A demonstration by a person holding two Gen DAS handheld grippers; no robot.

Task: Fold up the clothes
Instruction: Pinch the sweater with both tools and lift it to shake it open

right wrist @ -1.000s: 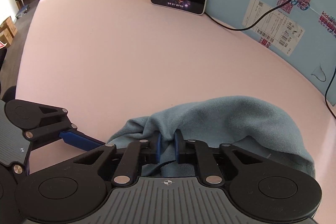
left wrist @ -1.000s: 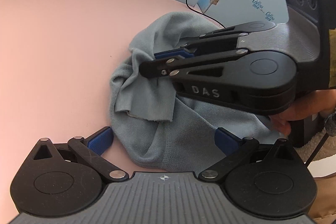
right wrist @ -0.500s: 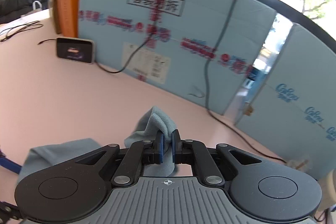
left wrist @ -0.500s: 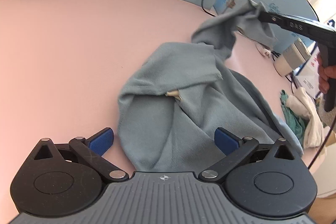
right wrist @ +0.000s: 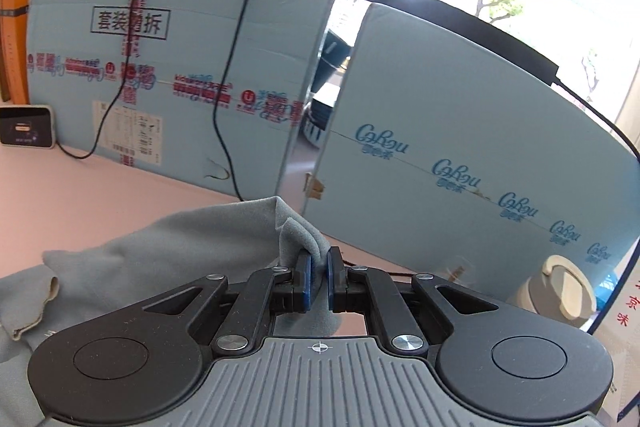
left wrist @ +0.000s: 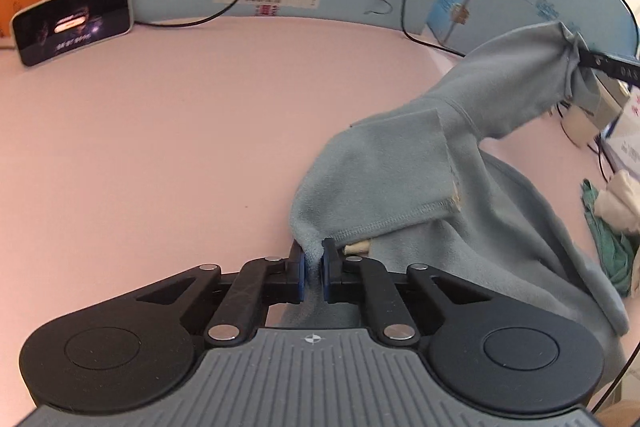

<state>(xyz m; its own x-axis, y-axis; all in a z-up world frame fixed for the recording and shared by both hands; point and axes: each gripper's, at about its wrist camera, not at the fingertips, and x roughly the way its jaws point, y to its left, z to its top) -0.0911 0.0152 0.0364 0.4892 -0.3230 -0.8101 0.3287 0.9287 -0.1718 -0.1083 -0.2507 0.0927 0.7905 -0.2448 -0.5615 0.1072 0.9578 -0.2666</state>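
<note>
Grey-blue fleece garment [left wrist: 404, 163] sprawls on the pink table [left wrist: 160, 131] — left gripper [left wrist: 313, 269] pinches its hem, right gripper [right wrist: 317, 281] clamps a raised fold. Behind, blue cartons [right wrist: 460, 107] read "CoRou" — a phone [left wrist: 72, 21] glows alongside.
</note>
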